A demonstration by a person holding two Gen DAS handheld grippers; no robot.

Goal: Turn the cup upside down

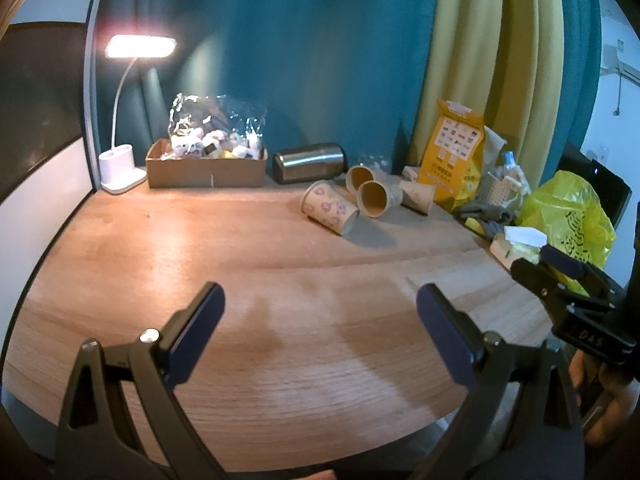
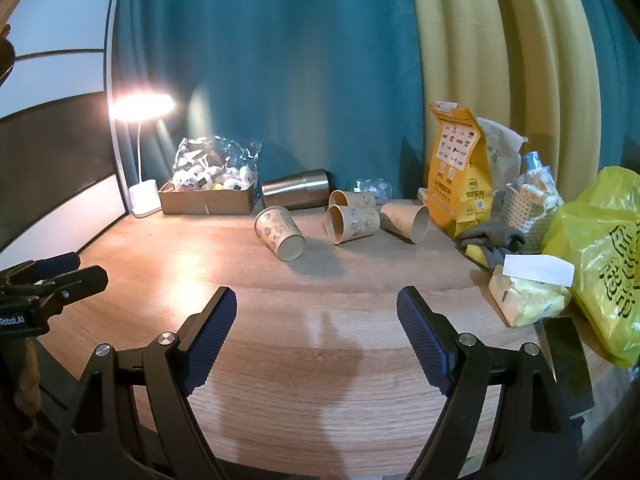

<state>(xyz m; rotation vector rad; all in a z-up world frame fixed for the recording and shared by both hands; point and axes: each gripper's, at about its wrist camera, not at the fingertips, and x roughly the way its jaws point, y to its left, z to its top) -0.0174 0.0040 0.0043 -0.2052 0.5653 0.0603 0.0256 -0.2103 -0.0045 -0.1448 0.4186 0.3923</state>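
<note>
The left gripper (image 1: 320,300) hovers over the near edge of the worktop (image 1: 240,248), jaws spread wide and released, nothing between the blue pads (image 1: 200,320) and nothing touching them. The right gripper (image 2: 316,304) sits the same way over the worktop (image 2: 320,320): jaws wide apart, empty, its ribbed pads (image 2: 212,332) clear of the wood. Each gripper shows at the edge of the other's view, the right gripper (image 1: 560,268) at the right side and the left gripper (image 2: 60,272) at the left side; from those side views I cannot tell how far their jaws stand open.

At the right side of the worktop, near the right gripper, lie a tissue pack (image 2: 528,292) and a yellow bag (image 2: 604,256), with grey gloves (image 2: 492,240) just behind.

Farther back lie 4 paper cups, all on their sides, well apart from both grippers. The nearest, a patterned cup (image 2: 280,232) (image 1: 330,208), points its mouth toward the cameras and to the right. Behind it to the right are 2 cups (image 2: 352,222) (image 1: 374,198) side by side with mouths facing left, and 1 plain cup (image 2: 406,220) with its mouth facing right.

At the back, against the teal curtain (image 2: 280,80), lie a steel tumbler (image 2: 296,190) on its side, a cardboard box (image 2: 208,198) holding a bag of small toys, and a lit desk lamp (image 2: 144,106). An orange pouch (image 2: 460,168) stands to the right of the cups.
</note>
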